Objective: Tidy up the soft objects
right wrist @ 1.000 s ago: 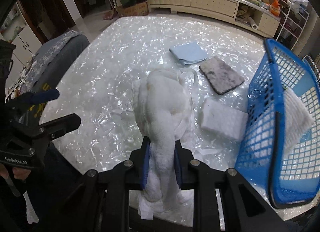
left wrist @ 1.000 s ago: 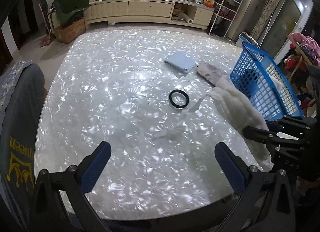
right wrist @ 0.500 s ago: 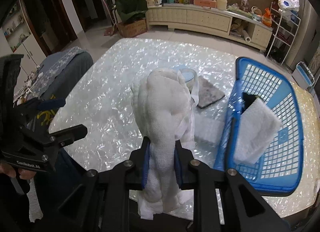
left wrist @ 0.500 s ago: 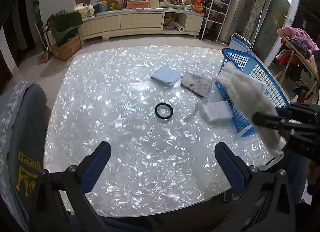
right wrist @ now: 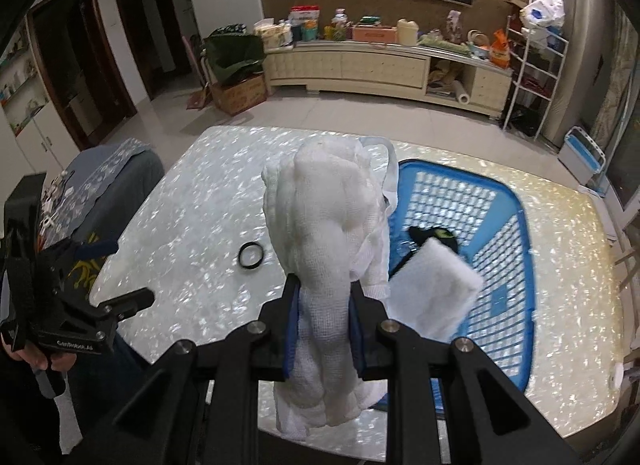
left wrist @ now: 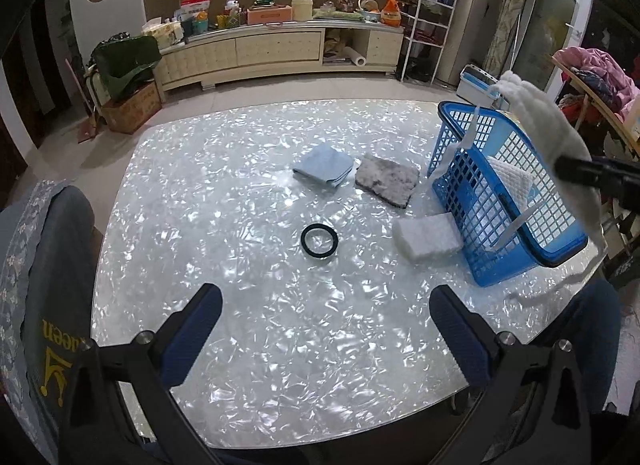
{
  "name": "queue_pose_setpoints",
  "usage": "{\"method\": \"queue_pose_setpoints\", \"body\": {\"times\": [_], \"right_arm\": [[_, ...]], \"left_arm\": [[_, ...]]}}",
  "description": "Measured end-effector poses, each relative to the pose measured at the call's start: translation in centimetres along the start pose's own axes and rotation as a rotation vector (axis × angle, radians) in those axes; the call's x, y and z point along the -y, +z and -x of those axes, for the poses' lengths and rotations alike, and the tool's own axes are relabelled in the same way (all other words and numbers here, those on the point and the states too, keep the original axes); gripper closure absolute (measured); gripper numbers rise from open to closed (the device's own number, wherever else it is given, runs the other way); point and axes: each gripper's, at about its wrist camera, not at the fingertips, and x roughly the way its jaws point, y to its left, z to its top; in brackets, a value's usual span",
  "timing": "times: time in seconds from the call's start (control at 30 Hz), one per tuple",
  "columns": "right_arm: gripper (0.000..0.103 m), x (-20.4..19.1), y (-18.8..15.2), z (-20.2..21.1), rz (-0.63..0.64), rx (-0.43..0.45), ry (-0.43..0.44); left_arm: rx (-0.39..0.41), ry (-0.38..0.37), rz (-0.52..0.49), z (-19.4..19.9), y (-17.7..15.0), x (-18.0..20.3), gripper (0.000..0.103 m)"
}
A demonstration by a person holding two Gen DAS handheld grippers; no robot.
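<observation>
My right gripper (right wrist: 322, 305) is shut on a white gauze cloth (right wrist: 326, 225) and holds it in the air beside the blue basket (right wrist: 516, 277). The cloth also shows in the left wrist view (left wrist: 548, 133), above the basket (left wrist: 448, 169). The basket holds a white pad (right wrist: 432, 293) and a dark item (right wrist: 432, 235). On the table lie a white sponge (left wrist: 428, 237), a grey fuzzy pad (left wrist: 386, 181) and a folded light blue cloth (left wrist: 324, 165). My left gripper (left wrist: 328, 329) is open and empty over the table's near side.
A black ring (left wrist: 319, 239) lies mid-table on the pearly white table (left wrist: 200, 225). A grey covered chair (left wrist: 36, 265) stands at the left edge. A cream sideboard (left wrist: 280, 49) and a white wire shelf (left wrist: 424, 25) stand beyond the table.
My right gripper has lifted the gauze cloth off the table and carried it right, up over the basket. The left gripper has pulled back and stayed open.
</observation>
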Motion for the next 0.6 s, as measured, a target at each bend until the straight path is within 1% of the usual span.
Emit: {"method": "queue_pose_setpoints", "body": {"times": [0.23, 0.4, 0.6], "right_arm": [[0.083, 3.1, 0.1, -0.1, -0.048, 0.001, -0.045], [0.083, 4.8, 0.3, -0.7, -0.087, -0.002, -0.059], [0.083, 6.4, 0.7, -1.7, -0.116, -0.015, -0.085]], "left_arm": [[0.000, -0.027, -0.026, -1.1, 1.2, 0.9, 0.000], [-0.042, -0.040, -0.062, -3.0, 2.0, 1.3, 0.000], [-0.084, -0.057, -0.062, -5.6, 2.9, 0.6, 0.000]]}}
